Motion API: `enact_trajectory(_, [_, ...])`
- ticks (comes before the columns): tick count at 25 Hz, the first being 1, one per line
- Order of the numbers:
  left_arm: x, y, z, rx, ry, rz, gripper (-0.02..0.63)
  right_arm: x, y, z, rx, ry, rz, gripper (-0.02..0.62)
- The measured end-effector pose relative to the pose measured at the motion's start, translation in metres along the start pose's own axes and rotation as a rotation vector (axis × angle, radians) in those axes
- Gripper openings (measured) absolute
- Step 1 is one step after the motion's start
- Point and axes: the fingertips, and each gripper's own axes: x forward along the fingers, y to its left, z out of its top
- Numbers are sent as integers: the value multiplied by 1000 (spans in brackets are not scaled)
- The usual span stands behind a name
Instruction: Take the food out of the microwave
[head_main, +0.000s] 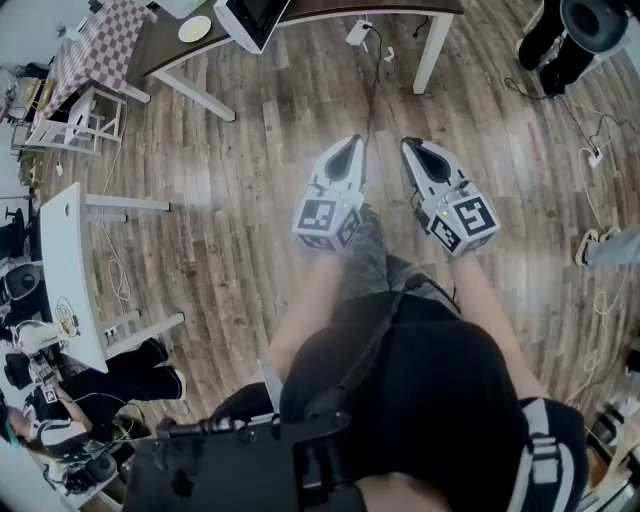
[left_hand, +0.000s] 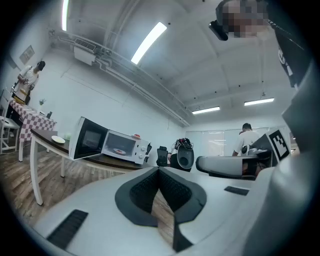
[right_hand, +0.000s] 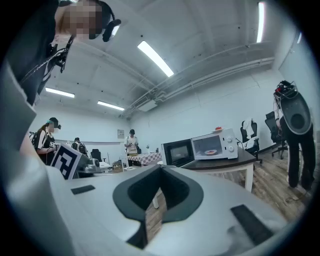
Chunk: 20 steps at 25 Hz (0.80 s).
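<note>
Wood-plank floor (head_main: 250, 180) across most of the head view. At its far edge, a dark-topped table (head_main: 180, 50) (left_hand: 45, 137) (right_hand: 225, 162) on white legs. Beyond that, a second table under a checkered cloth (head_main: 100, 45) (left_hand: 30, 112).

On the dark top, a white microwave (left_hand: 122, 146) (right_hand: 217, 145), with its door (left_hand: 89, 138) (right_hand: 176, 151) swung wide open at its left side in both gripper views.

Held out level over the floor, side by side and well apart from the table: left gripper (head_main: 350, 148) (left_hand: 159, 172) and right gripper (head_main: 412, 150) (right_hand: 161, 170), each with its marker cube at the end nearer the person. Both closed right up, dark pads meeting tip to tip. Nothing gripped in either, only floor boards visible through the narrow gap lower down.

Inside the microwave's cavity, a plate of food (left_hand: 119, 150) (right_hand: 211, 151), reddish in the middle, lying flat on the cavity floor, far from both grippers.

On the table just beside the open door, a small white plate (head_main: 195, 28) (left_hand: 58, 139).

On top of the microwave near its control side, something small and red (left_hand: 136, 135) (right_hand: 218, 128), too small to identify.
</note>
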Motion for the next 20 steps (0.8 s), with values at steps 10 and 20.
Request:
enact_trajectory(10, [4, 11, -6, -18, 10, 22, 2, 7, -8, -7, 1, 21, -5, 2])
enact_trajectory(20, [71, 50, 8, -50, 14, 10, 2, 60, -73, 6, 74, 5, -39, 3])
